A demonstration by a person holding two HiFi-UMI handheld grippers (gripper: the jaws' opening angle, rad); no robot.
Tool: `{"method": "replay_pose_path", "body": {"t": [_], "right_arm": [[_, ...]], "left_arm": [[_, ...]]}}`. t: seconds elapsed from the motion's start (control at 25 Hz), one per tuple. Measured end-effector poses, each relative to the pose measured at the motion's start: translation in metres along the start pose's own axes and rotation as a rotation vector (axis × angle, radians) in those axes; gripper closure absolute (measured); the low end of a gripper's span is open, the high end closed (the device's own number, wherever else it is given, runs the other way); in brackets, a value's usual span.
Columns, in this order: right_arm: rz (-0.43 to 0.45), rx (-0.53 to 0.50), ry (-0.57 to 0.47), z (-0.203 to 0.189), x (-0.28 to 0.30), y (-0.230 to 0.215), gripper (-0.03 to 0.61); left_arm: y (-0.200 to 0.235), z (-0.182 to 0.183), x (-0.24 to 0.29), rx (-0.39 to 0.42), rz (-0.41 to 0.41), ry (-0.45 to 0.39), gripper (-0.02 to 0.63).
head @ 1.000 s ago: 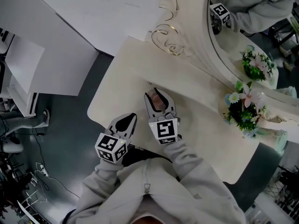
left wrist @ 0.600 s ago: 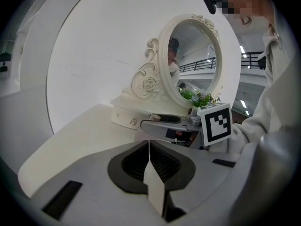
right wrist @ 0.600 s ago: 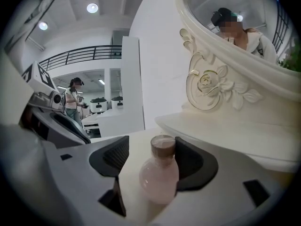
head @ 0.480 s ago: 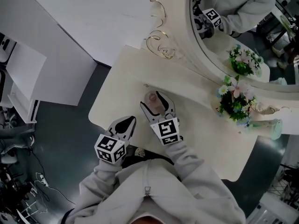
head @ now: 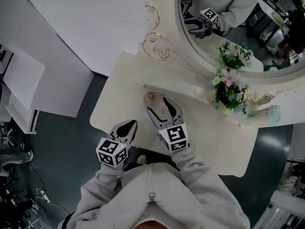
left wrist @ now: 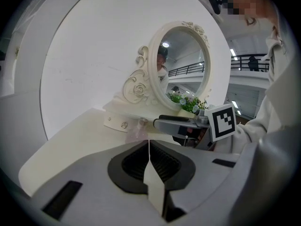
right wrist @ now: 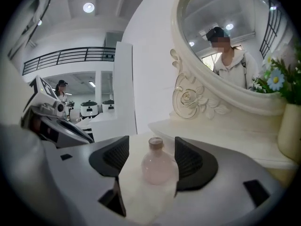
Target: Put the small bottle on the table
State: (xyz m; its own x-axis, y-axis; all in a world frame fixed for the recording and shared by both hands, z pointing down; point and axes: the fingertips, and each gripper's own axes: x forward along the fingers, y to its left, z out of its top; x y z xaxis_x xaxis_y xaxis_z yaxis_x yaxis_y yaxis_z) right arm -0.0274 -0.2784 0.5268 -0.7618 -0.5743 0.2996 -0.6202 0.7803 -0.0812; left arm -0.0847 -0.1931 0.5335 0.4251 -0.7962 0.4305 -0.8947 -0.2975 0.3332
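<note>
A: Cream table (head: 119, 89), head view: small bottle (head: 151, 96) upright at centre, just off the right gripper (head: 158, 105) tips.
B: Left gripper view: left gripper (left wrist: 149, 142) jaws together, empty.
A: Right gripper view: jaws wide, have just been opening, bottle between them, untouched. Best pull straight back or it likely tips.

A cream-white dressing-table surface (head: 205, 132) with a wavy near edge. A small, round, pale pink glass bottle (head: 151, 97) stands upright at its far left. A bouquet of white and blue flowers (head: 228, 92) stands on the raised far ledge (head: 190, 87), at the right.
</note>
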Motion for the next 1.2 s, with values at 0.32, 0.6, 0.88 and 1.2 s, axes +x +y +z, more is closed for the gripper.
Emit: {"method": "replay_pose_path", "body": {"t": [0.32, 0.6, 0.88, 1.2], "right_arm": [[-0.083, 0.085, -0.077, 0.03, -0.04, 0.005, 0.284], [-0.039, 0.047, -0.072, 0.053, -0.061, 0.04, 0.287], [-0.079, 0.065, -0.102, 0.077, -0.094, 0.065, 0.434], [-0.057, 0.014, -0.098, 0.09, -0.133, 0.1, 0.514]], "left_arm": [[-0.011, 0.011, -0.016, 0.011, -0.038, -0.062, 0.592], [-0.028, 0.021, -0.043, 0.045, -0.071, -0.109, 0.592], [-0.052, 0.047, -0.085, 0.116, -0.117, -0.192, 0.592], [-0.067, 0.059, -0.123, 0.202, -0.132, -0.253, 0.592]]}}
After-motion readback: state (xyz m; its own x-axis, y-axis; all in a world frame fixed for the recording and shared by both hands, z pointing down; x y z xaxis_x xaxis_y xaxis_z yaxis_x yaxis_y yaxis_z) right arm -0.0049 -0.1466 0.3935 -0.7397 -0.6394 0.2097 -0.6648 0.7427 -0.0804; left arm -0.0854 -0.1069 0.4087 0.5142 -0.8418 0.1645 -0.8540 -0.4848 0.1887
